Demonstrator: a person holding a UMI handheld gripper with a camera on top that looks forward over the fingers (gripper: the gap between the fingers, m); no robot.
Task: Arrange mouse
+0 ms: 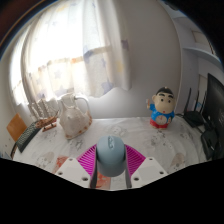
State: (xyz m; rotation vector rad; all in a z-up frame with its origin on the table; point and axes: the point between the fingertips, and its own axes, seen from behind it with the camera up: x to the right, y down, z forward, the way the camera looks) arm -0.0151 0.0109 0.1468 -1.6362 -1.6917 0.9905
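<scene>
A pale blue-grey computer mouse (110, 156) sits between my gripper's (111, 163) two fingers, its rounded back toward the camera. The magenta ribbed pads (88, 160) press against both its sides, so the gripper is shut on the mouse. The mouse looks held a little above the white patterned table (120, 130). The mouse's underside and front end are hidden.
A cartoon figurine (161, 109) in blue and red stands beyond the fingers to the right. A clear bag-like object (72, 115) stands beyond to the left, with a wooden rack (38, 112) further left. A dark monitor or chair (213, 110) is at the far right. White curtains hang behind.
</scene>
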